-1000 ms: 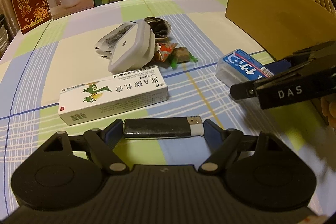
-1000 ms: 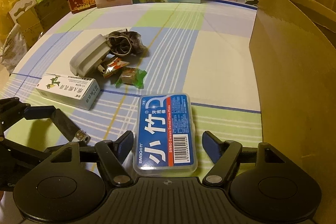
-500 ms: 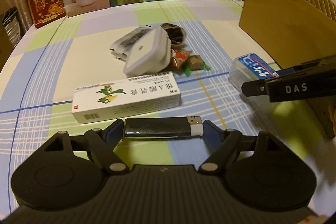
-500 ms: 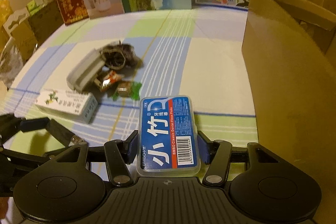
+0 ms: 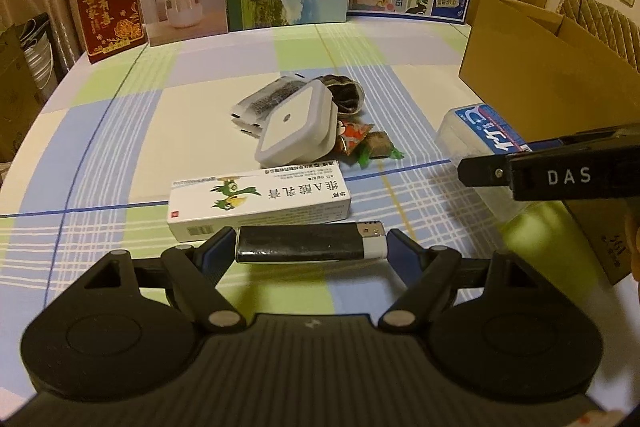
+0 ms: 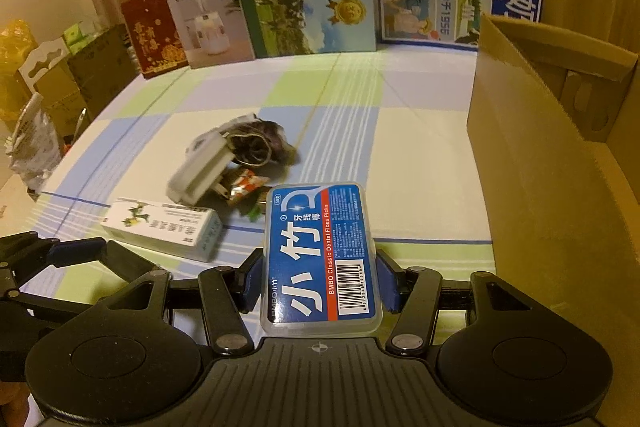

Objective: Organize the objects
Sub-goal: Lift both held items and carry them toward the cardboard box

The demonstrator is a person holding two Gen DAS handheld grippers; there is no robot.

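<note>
**Lifting 2 items toward the box**

Gripping 2 things at once, the person is carrying out the pick-up step of the tidying. The left gripper (image 5: 310, 241) is clenched end to end on the black lighter (image 5: 310, 238), which is sitting crosswise between the blue pads, just in front of the white ointment carton (image 5: 260, 203). The right gripper (image 6: 320, 281) has just been closing, and its jaws are now pressing both long sides of the floss pick case (image 6: 320, 255), which is pointing straight ahead, near the wall of the cardboard box (image 6: 552, 163).

Relative to that cardboard box, the remaining clutter is lying well to the left on the checked surface (image 5: 200, 107): a white square plug adapter (image 5: 298, 127), a dark crumpled pouch (image 5: 346, 93) behind it, and 2 wrapped sweets (image 5: 368, 143) beside it.

Judging by the layout, the box is looking like the destination. The next move is calling for carrying each item up and over the box rim before releasing, with the right hand nearer and likely going first. The lighter's end-to-end hold is looking less secure, so keeping it level seems wise.
</note>
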